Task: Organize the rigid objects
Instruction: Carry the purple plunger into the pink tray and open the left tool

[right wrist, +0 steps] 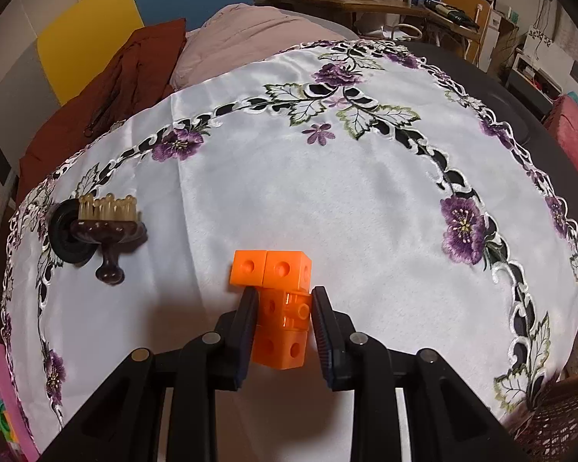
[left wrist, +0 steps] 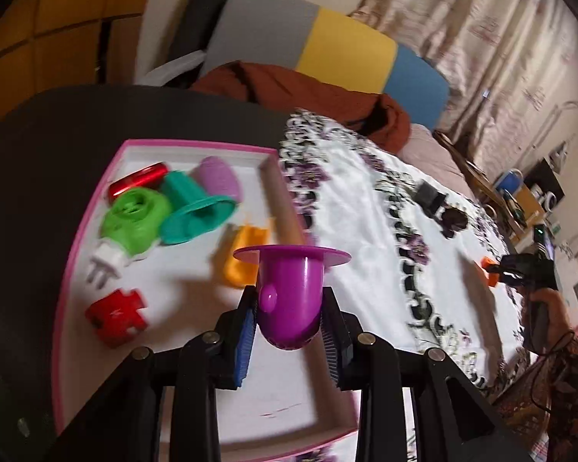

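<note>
Left wrist view: we log left gripper w/ jaws clamped on purple plastic flanged cup, rounded end toward cam, flange far, long axis running away from jaws. It hangs over pink-rimmed white tray, near its right wall; green, teal, red pcs lie left.

Right wrist view: we log right gripper, jaws narrow, gripping orange plastic linked-cube piece on its sides; long axis fwd, over white floral cloth. Tray lies far left, so left hand nearer.
</note>
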A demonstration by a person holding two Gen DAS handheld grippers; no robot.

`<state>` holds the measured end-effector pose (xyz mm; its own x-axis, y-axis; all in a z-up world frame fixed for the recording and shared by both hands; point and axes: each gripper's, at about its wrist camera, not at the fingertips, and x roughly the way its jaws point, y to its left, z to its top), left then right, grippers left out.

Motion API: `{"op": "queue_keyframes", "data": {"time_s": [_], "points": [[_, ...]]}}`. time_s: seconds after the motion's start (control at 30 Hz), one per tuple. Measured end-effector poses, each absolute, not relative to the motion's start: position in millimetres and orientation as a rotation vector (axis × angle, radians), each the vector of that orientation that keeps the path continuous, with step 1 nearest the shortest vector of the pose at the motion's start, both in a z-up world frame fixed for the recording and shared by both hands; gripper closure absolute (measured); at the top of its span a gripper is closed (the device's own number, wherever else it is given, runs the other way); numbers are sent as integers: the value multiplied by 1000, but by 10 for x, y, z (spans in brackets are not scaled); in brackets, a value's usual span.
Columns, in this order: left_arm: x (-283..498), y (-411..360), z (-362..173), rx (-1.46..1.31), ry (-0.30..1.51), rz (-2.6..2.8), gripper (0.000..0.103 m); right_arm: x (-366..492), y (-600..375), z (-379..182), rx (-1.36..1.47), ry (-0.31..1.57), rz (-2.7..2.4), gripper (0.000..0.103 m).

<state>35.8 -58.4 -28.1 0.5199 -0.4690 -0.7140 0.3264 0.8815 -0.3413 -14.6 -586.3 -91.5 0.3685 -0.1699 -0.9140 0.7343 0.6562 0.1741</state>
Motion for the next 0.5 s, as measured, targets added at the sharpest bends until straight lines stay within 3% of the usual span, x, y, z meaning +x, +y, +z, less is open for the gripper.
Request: {"op": "queue_keyframes", "data": {"time_s": [0.37,0.47,0.5], "points": [[541,-304,-412,-202,930,-370,71,-189,-5816,-915,661,1028,-640,75],[548,-248,-433,-225,925,-351,55,-187,-5788,-909,659,1028,-635,75],[529,-234,-429,-229,920,-344,42,-189,-5781,-906,660,1026,-632,75]]}}
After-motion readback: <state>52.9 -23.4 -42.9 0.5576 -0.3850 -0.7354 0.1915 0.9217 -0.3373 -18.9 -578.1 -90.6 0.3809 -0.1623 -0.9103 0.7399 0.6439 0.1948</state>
